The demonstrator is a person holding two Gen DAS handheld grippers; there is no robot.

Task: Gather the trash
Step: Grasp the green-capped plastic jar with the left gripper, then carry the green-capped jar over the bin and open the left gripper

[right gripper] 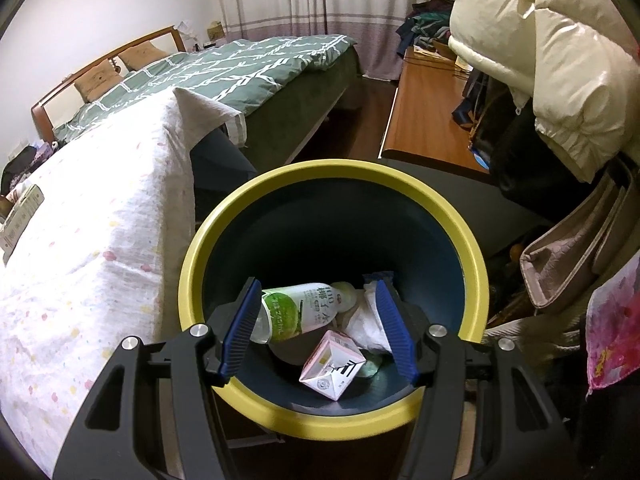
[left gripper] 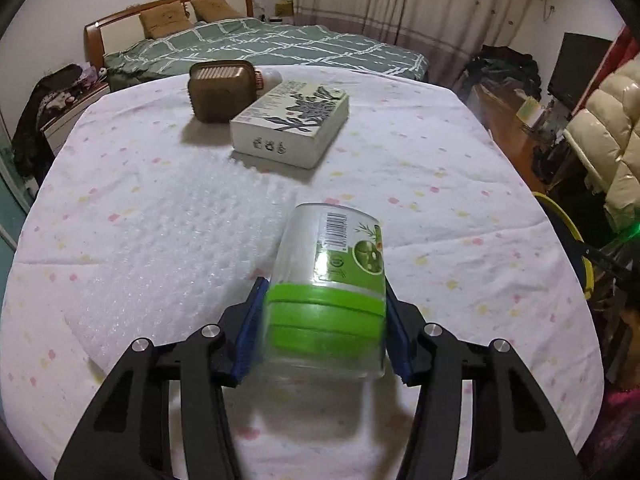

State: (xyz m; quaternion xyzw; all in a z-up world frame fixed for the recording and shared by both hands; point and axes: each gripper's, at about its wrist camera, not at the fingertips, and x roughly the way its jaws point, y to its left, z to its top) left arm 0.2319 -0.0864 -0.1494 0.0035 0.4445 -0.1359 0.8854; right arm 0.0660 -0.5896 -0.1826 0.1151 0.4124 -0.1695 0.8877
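The clear jar (left gripper: 332, 276) with the green lid lay on its side at the near edge of the desk (left gripper: 120, 208), lid end toward the camera, which left its round sides free for a sideways pinch. The left tool (left gripper: 326, 322) stood about half open, its blue pads (left gripper: 250, 332) set against the green lid on either side; the slight blur made the firmness of that grip hard to judge. Farther back on the desk lay a white box (left gripper: 290, 124) and a brown container (left gripper: 222, 90), apparently waiting their turn. To the right, the right tool (right gripper: 318, 330) held the near rim of the yellow-rimmed bin (right gripper: 476, 256), probably to steady it beside the desk; a drink bottle (right gripper: 304, 310) and a small carton (right gripper: 332, 364) already lay inside.
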